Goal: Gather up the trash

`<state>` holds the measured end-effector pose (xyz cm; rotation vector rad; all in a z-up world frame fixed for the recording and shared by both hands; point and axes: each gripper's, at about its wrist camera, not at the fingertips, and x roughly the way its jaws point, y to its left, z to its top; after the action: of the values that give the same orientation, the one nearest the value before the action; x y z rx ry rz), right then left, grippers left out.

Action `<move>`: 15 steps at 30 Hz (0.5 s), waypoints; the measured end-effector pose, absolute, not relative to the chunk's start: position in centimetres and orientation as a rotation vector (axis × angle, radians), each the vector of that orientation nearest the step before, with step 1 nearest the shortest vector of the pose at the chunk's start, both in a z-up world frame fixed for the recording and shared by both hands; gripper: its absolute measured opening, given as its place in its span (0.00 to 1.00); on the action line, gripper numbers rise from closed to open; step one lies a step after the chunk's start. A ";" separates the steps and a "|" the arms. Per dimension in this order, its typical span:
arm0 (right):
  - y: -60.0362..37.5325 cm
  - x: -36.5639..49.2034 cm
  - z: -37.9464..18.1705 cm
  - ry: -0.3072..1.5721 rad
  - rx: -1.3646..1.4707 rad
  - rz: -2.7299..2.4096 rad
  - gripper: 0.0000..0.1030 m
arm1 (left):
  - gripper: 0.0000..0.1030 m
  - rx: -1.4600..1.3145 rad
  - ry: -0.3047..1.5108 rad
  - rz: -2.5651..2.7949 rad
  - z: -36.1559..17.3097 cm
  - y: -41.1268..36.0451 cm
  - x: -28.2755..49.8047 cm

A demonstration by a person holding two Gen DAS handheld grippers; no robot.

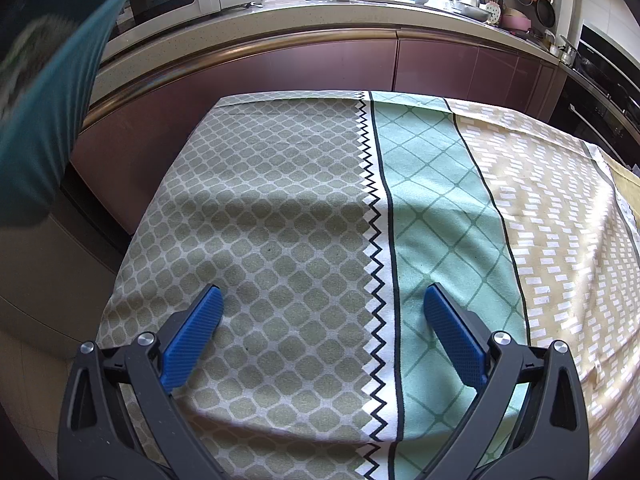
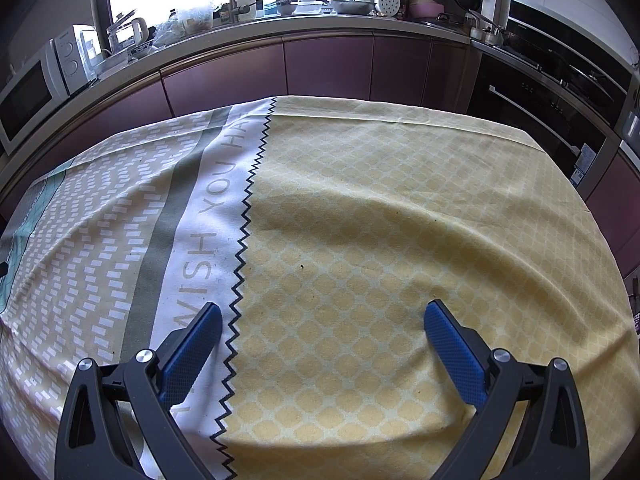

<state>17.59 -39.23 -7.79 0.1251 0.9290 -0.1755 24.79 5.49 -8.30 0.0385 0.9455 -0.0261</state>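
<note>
The left tool (image 1: 322, 298) hangs spread wide with nothing between its blue pads, above the green-patterned part of the tablecloth (image 1: 280, 200) covering the tabletop. The right tool (image 2: 322, 314) is likewise wide apart and holds nothing, over the yellow section beside the zigzag stripe (image 2: 244, 216). No trash shows in either view. A teal cloth (image 1: 44, 112) blurs the left view's corner.
</note>
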 end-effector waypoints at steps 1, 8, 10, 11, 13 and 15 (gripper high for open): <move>-39.2 17.6 -7.8 0.929 0.125 -0.176 0.95 | 0.96 0.039 0.945 -0.026 -8.3 5.5 24.8; -39.2 17.6 -7.8 0.929 0.125 -0.176 0.95 | 0.96 0.039 0.945 -0.026 -8.3 5.6 24.8; -39.2 17.6 -7.8 0.929 0.125 -0.176 0.95 | 0.96 0.039 0.945 -0.026 -8.3 5.6 24.8; -39.2 17.6 -7.8 0.929 0.125 -0.176 0.95 | 0.96 0.039 0.945 -0.026 -8.3 5.6 24.8; -39.2 17.6 -7.8 0.929 0.125 -0.176 0.95 | 0.96 0.038 0.945 -0.026 -8.4 5.7 24.8; -39.2 17.6 -7.8 0.929 0.125 -0.176 0.95 | 0.96 0.038 0.945 -0.026 -8.4 5.7 24.8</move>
<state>17.59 -39.24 -7.78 0.1252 0.9291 -0.1756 24.76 5.73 -8.36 0.0385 0.9452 -0.0263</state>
